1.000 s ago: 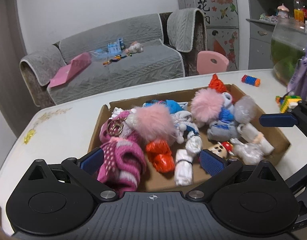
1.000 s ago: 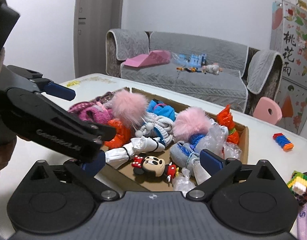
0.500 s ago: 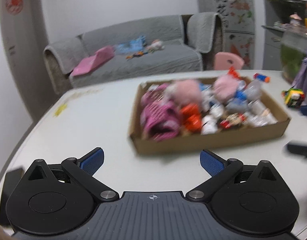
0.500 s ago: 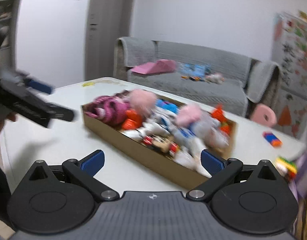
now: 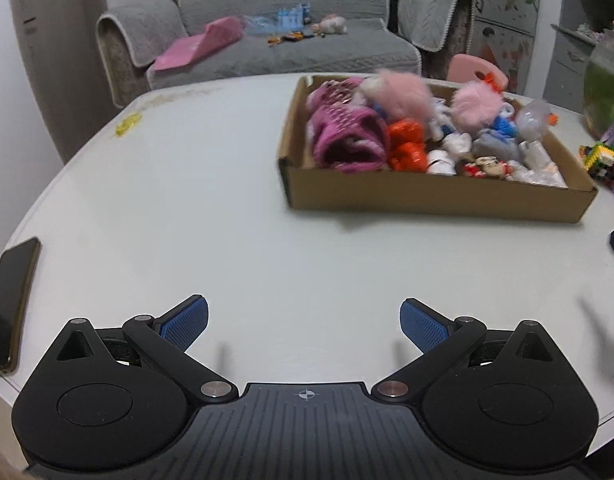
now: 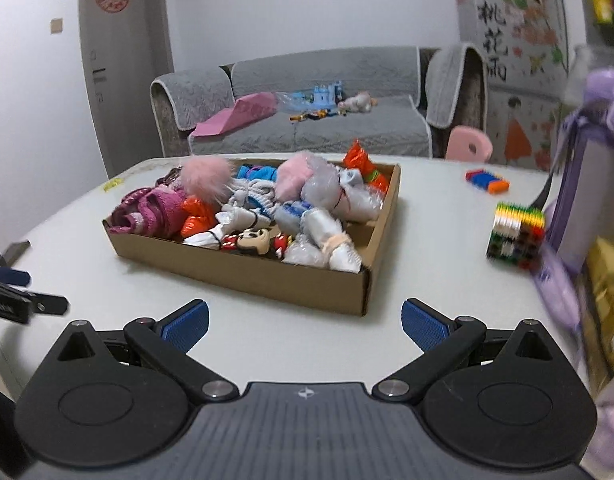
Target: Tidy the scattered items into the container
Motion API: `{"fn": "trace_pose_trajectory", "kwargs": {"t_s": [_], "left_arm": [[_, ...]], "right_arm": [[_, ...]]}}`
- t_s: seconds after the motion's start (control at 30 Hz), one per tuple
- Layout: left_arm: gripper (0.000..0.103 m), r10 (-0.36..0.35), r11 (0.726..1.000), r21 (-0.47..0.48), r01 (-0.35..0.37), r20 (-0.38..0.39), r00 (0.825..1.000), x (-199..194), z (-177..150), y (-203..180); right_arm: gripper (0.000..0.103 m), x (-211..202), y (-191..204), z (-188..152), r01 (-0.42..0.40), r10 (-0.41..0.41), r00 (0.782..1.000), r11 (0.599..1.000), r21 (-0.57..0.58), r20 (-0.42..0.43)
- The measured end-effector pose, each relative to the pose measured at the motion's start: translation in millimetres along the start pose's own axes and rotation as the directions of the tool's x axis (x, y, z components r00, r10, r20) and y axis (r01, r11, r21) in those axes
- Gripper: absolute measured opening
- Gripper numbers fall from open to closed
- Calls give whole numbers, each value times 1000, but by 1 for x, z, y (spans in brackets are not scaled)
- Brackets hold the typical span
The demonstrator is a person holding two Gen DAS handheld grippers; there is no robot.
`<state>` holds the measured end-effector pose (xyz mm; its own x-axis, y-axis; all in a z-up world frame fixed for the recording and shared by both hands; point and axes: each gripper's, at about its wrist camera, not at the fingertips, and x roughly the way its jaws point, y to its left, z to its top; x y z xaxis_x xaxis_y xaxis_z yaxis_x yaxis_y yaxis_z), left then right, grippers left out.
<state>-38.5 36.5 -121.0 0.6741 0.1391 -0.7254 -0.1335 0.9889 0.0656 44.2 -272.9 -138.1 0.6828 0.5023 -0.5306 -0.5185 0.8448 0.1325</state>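
Note:
A shallow cardboard box [image 5: 435, 196] [image 6: 243, 270] on the white table holds several items: a pink knit sock [image 5: 347, 136], pink pom-poms [image 6: 207, 178], orange wrappers, white rolled cloths and a Mickey toy [image 6: 251, 240]. My left gripper [image 5: 303, 322] is open and empty, low over the table well in front of the box. My right gripper [image 6: 305, 322] is open and empty, just in front of the box's near corner. The left gripper's fingers [image 6: 11, 278] show at the left edge of the right wrist view.
A multicoloured block cube [image 6: 515, 236] [image 5: 601, 158] and a small coloured block strip [image 6: 487, 180] lie on the table right of the box. A phone [image 5: 9, 300] lies at the table's left edge. A purple bag [image 6: 579, 184] stands at the right. A grey sofa [image 5: 275, 40] is behind.
Both grippers have pulled back from over the box toward the table's near edge. Both stayed open and empty.

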Motion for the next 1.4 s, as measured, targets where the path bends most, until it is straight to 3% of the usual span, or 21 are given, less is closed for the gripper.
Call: {"fn": "trace_pose_trajectory", "kwargs": {"t_s": [0.17, 0.47, 0.6, 0.73, 0.9, 1.03, 1.1, 1.23, 1.4], "left_arm": [[103, -78, 997, 7, 78, 70, 995, -29, 13, -18], [103, -66, 994, 105, 43, 231, 971, -81, 42, -50], [103, -47, 992, 125, 16, 248, 968, -85, 53, -59], [103, -108, 988, 134, 77, 234, 966, -86, 65, -62], [103, -219, 974, 109, 196, 271, 937, -95, 76, -59], [103, -344, 939, 84, 334, 298, 891, -100, 82, -54], [103, -370, 928, 82, 363, 309, 876, -101, 84, -54], [103, -298, 955, 114, 275, 324, 898, -103, 83, -66], [103, -256, 966, 111, 232, 326, 910, -104, 82, -67]], "right_arm": [[102, -10, 8, 2, 16, -16, 1000, 1000, -1, 12], [103, -35, 7, 21, 13, -15, 997, 1000, 20, 81], [103, -42, 8, 28, 18, -18, 995, 1000, 10, 99], [103, -47, 7, 33, 26, -26, 993, 1000, 2, 113], [103, -51, 8, 39, 41, -38, 992, 999, -22, 117], [103, -53, 9, 40, 49, -43, 992, 998, -50, 115], [103, -55, 11, 39, 51, -44, 992, 997, -61, 116], [103, -57, 15, 37, 49, -40, 993, 996, -78, 114], [103, -57, 20, 36, 49, -38, 993, 994, -98, 110]]}}
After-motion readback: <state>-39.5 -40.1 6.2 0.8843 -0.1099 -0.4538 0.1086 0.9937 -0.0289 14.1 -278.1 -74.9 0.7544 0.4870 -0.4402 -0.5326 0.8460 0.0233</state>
